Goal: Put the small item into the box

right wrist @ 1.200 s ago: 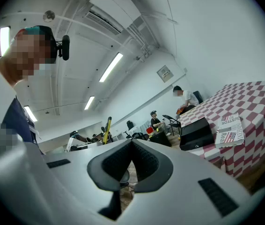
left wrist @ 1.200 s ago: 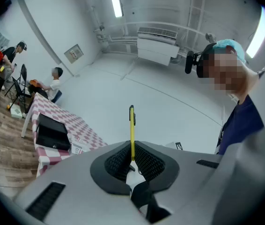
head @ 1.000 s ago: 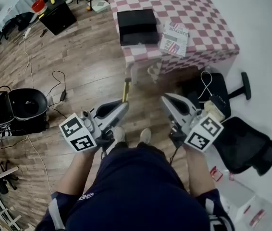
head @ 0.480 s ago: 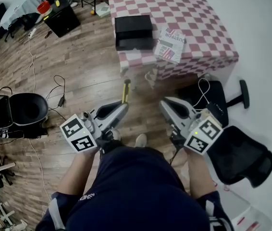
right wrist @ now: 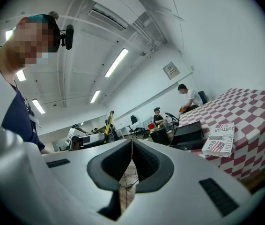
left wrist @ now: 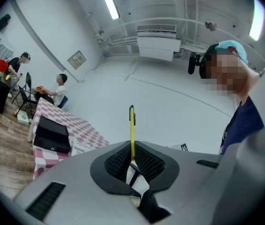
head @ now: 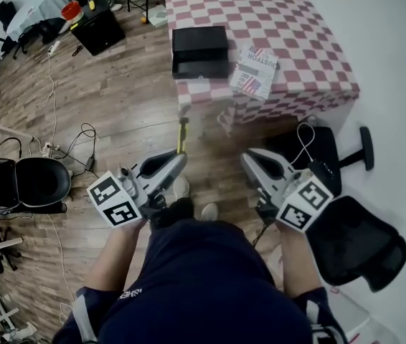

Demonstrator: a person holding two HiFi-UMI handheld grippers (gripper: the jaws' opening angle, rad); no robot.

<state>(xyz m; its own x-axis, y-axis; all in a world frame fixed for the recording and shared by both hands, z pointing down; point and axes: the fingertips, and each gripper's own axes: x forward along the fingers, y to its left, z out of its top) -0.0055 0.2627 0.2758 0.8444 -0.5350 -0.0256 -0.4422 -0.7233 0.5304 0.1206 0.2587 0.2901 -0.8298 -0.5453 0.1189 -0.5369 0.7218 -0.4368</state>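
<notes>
A black open box [head: 200, 51] sits at the near edge of the pink checkered table [head: 289, 27], beside a folded newspaper [head: 255, 70]. My left gripper [head: 180, 156] is shut on a thin yellow pen [head: 182, 135], which sticks out past the jaws toward the table. In the left gripper view the pen [left wrist: 132, 130] stands upright between the closed pads of the left gripper [left wrist: 132, 146], with the box [left wrist: 52, 135] far off at the left. My right gripper [head: 247, 156] is shut with nothing in it. The right gripper view shows its closed jaws [right wrist: 131, 142], the box [right wrist: 188, 134] and the newspaper [right wrist: 219, 142].
I stand on a wooden floor a step short of the table. A black office chair [head: 353, 235] is close on my right. Black bins [head: 38, 181] and loose cables [head: 81, 138] lie to my left. A black case [head: 99, 27] sits further back, and seated people [left wrist: 57, 90] are beyond the table.
The view has shifted a little as I step: the table and box sit slightly lower in the picture. Both grippers hold the same pose, the left still gripping the pen.
</notes>
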